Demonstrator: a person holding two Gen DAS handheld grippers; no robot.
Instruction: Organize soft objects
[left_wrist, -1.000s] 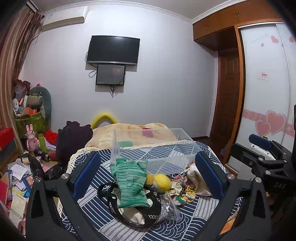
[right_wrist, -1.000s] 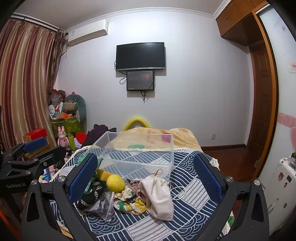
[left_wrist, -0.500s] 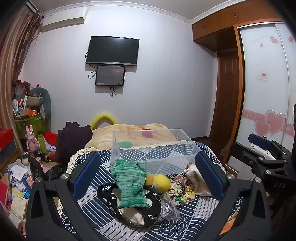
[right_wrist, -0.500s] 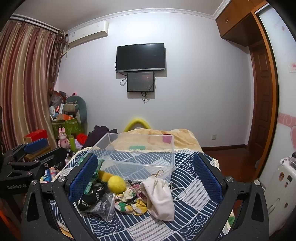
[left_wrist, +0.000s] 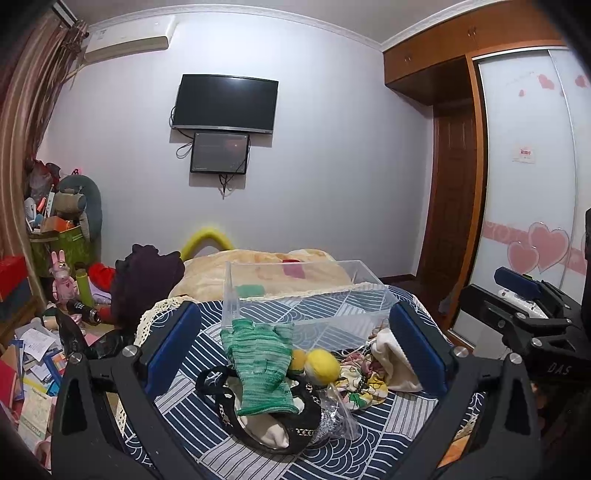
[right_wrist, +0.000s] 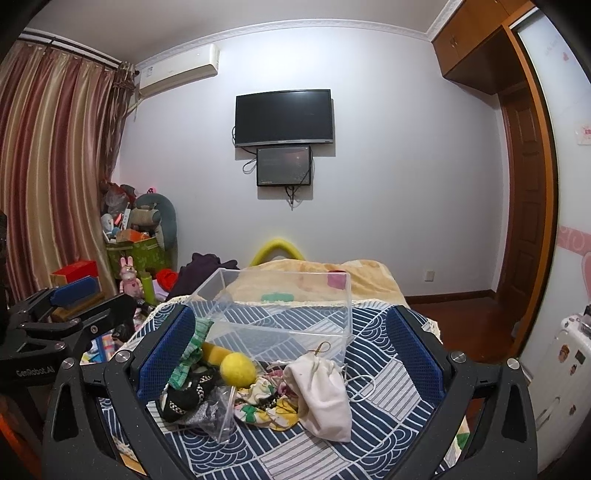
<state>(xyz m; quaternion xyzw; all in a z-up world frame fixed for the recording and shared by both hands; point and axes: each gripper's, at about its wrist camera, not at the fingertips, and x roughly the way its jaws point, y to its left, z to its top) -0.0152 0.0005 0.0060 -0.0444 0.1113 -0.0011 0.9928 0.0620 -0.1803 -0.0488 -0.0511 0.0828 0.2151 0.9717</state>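
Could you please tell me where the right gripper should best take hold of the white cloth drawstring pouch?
Probably at the gathered neck of the white cloth drawstring pouch, coming from above with the open right gripper. The neck points toward the clear plastic box, is narrow and tied by a cord, so the jaws can span it; the fuller bottom lies slack.

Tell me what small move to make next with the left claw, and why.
Probably lower the left claw onto the green glove. Both claws are open and empty, the glove lies on top of the pile right between its fingers, and the clear box behind looks empty.
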